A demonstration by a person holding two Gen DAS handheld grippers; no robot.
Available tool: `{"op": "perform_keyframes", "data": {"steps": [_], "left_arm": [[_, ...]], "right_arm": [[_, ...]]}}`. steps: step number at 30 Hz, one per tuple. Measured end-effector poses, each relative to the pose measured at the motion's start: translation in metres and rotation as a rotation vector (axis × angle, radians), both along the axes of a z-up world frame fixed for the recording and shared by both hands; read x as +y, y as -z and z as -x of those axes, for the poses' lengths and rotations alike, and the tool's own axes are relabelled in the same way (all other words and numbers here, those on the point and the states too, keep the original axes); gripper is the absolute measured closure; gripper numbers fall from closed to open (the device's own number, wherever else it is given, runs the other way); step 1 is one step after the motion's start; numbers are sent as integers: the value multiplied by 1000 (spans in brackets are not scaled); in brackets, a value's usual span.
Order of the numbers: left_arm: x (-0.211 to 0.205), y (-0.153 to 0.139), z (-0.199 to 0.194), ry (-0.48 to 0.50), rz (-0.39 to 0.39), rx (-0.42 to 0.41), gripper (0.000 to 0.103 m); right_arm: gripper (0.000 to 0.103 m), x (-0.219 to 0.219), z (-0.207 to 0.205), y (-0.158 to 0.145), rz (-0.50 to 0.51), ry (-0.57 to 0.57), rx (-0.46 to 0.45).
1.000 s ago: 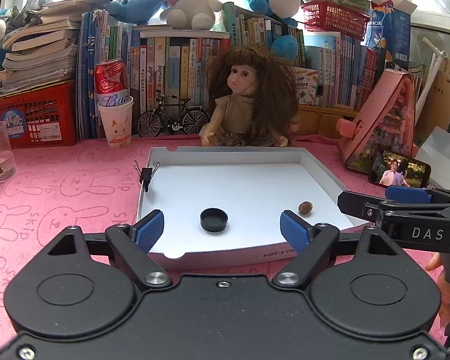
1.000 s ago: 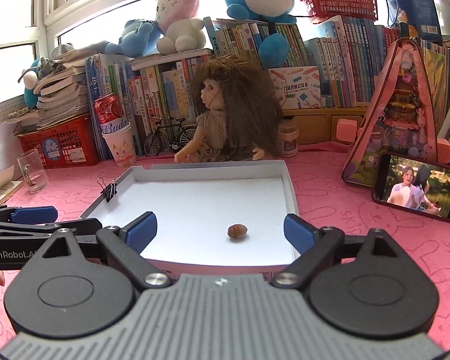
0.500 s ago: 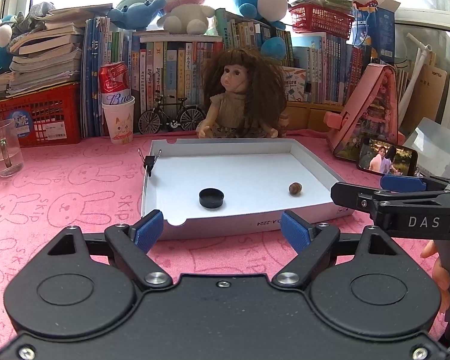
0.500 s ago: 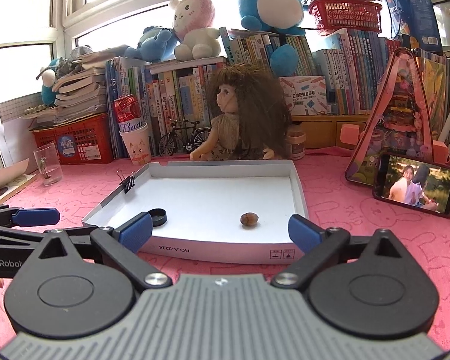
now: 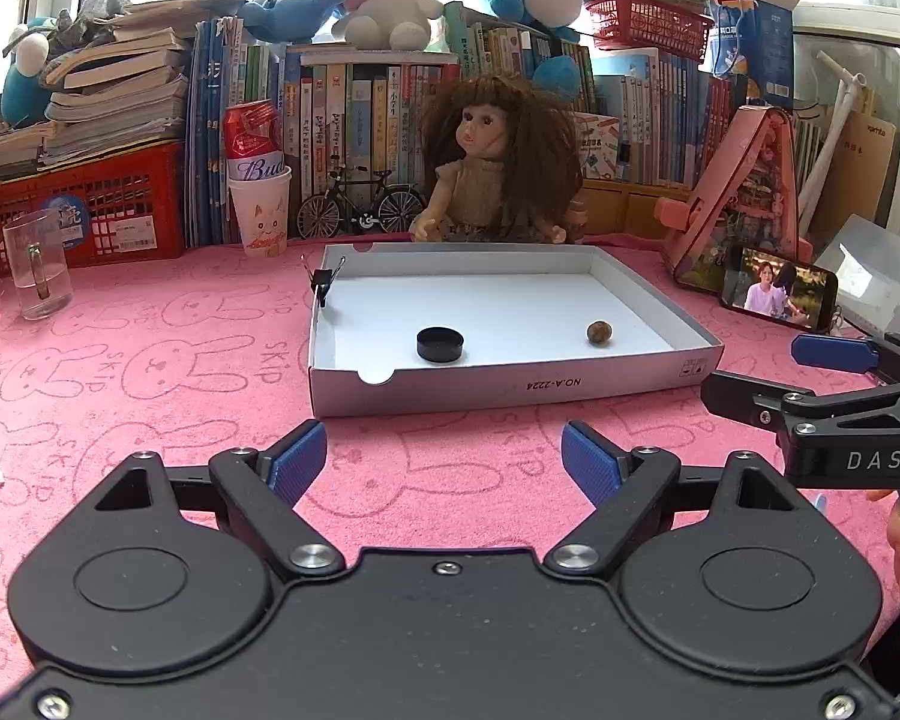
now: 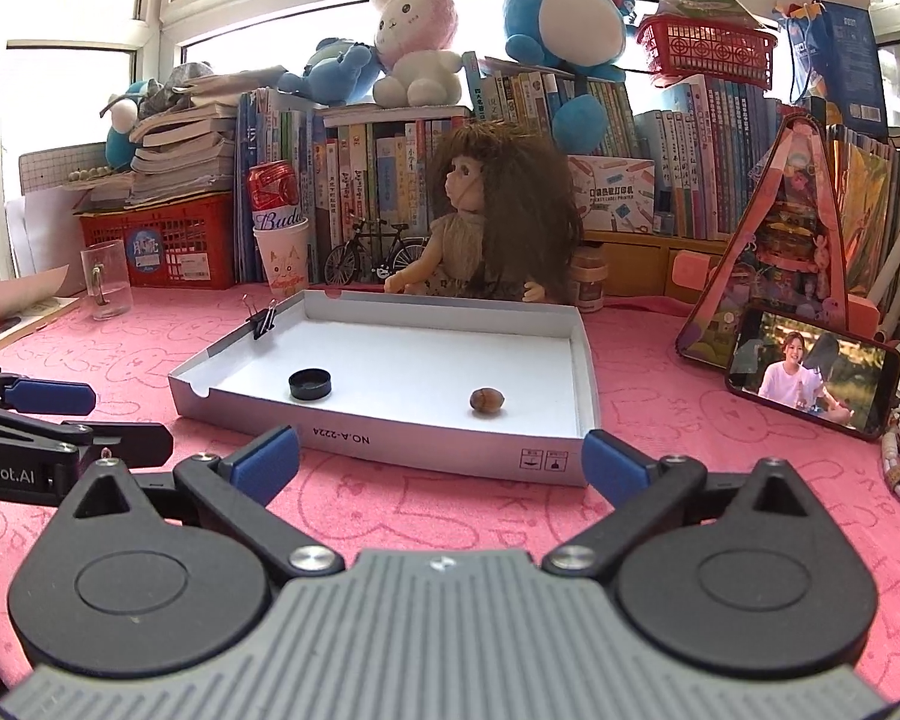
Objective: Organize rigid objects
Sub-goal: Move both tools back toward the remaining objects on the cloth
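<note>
A shallow white cardboard tray [image 5: 510,387] [image 6: 450,450] lies on the pink rabbit-print cloth. Inside it are a black round cap [image 5: 440,344] [image 6: 311,385] at front left and a brown nut [image 5: 599,332] [image 6: 487,400] at right. A black binder clip [image 5: 324,282] [image 6: 264,319] sits on its left wall. My left gripper [image 5: 444,468] [image 6: 96,420] hovers open over the cloth, short of the tray's front wall, with nothing between its blue pads. My right gripper [image 6: 441,465] [image 5: 768,375] is beside it, jaws spread very wide and empty.
A doll [image 5: 498,168] sits behind the tray. A phone [image 6: 810,378] playing video leans on a pink toy house [image 6: 792,252] at right. A glass mug [image 5: 36,264], a paper cup with a can [image 5: 261,210], a red crate and shelved books line the back.
Both grippers have drawn back from the tray, which now lies wholly beyond their fingertips. The right jaws have widened a little. Cap, nut and clip have not moved.
</note>
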State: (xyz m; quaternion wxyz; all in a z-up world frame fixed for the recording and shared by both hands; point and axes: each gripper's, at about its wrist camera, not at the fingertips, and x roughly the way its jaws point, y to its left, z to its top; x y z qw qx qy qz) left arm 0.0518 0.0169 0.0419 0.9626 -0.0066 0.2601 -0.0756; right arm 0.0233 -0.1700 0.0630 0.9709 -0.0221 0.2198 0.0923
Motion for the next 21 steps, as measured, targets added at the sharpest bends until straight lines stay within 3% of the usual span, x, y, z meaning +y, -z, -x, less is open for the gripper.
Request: {"op": "perform_keyframes", "data": {"steps": [10, 21], "left_arm": [[12, 13, 18, -24, 26, 11, 18], [21, 23, 51, -45, -18, -19, 18]], "right_arm": [[0, -9, 25, 15, 15, 21, -3], [0, -15, 54, 28, 55, 64, -63]]}}
